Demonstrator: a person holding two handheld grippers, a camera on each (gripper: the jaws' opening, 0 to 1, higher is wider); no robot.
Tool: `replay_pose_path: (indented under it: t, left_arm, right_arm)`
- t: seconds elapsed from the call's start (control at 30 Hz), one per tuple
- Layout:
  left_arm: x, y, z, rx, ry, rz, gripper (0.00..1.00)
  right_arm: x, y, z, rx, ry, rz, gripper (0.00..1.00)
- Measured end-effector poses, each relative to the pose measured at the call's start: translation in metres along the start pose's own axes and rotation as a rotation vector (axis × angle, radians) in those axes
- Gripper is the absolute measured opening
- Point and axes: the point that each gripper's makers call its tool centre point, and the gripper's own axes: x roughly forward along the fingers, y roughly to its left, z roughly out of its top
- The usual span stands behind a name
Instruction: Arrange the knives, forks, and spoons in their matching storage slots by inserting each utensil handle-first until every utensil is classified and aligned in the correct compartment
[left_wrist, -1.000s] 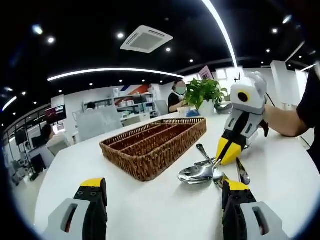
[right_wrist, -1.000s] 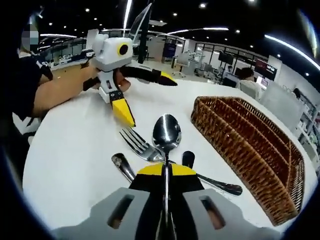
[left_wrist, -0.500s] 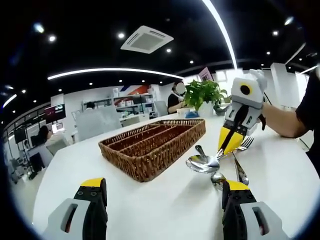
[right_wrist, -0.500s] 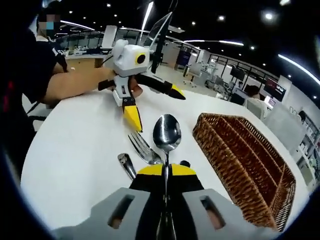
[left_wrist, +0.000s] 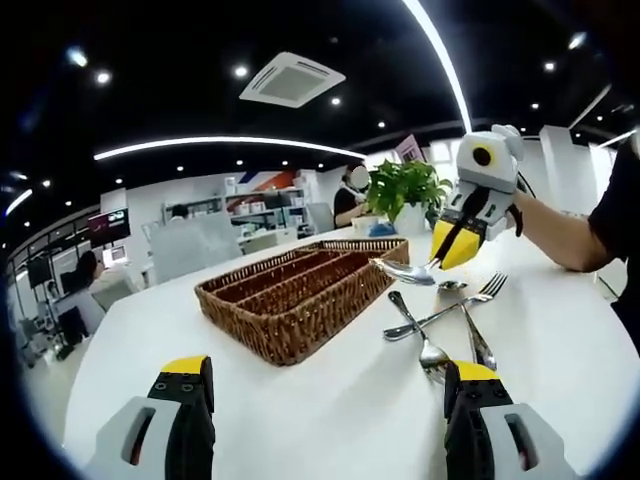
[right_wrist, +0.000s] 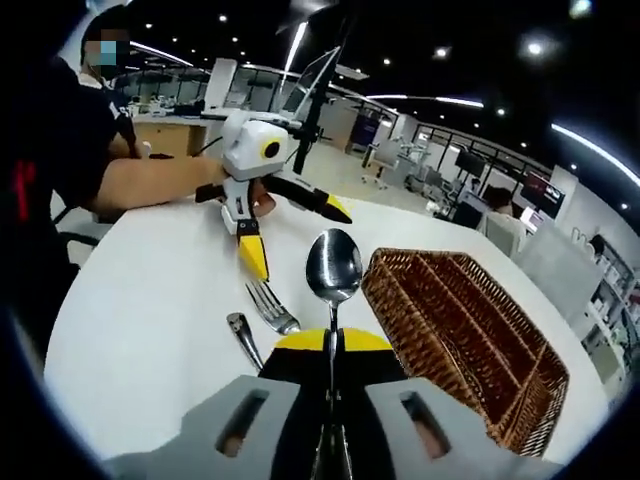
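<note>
right claw (right_wrist: 332, 345): clamped tight on a spoon (right_wrist: 333, 268), handle pinched between the yellow tips, bowl sticking out in front. From the left gripper view you can see this claw (left_wrist: 452, 247) lifted off the worktop with the spoon (left_wrist: 408, 272) hanging in the air just beside the basket's near end.
left claw (left_wrist: 325, 395): wide open, nothing in it, hovering low over the white worktop (left_wrist: 330, 400). In the right gripper view it (right_wrist: 275, 230) sits spread apart past the fork.
basket (left_wrist: 300, 293): brown wicker tray with long slots, all look bare from here, sitting toward the middle of the worktop.
loose cutlery: a fork (left_wrist: 447, 308), another spoon (left_wrist: 421, 335) and a knife (left_wrist: 477, 338) lie crossed over each other on the worktop, just off the basket's end and under the raised spoon.
person: a bare forearm (left_wrist: 560, 240) in a dark sleeve behind the right claw.
background: a potted plant (left_wrist: 403, 190) near the worktop's far edge.
</note>
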Motion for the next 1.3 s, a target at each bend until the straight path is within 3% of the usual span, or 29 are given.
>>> replay_pose_path:
  t: [0.2,0.4,0.8,0.97,1.3]
  left_arm:
    - [0.001,0.002,0.004,-0.010,-0.018,0.007,1.00]
    - [0.001,0.002,0.003,-0.013,-0.018,0.012,1.00]
    - [0.002,0.002,0.001,-0.014,-0.009,0.016,1.00]
    - [0.003,0.002,0.007,-0.040,-0.033,0.019,1.00]
    - [0.007,0.002,0.006,-0.041,-0.028,0.035,1.00]
  right_arm:
    - [-0.020,-0.013,0.006,-0.052,0.012,-0.002,0.00]
    - [-0.031,-0.016,0.018,-0.055,-0.024,0.042,0.01]
    - [-0.028,-0.022,0.018,-0.129,-0.016,0.028,0.00]
    - [-0.025,-0.030,0.020,-0.148,-0.024,0.036,0.00]
    - [-0.012,-0.053,0.019,-0.208,-0.034,0.073,0.00]
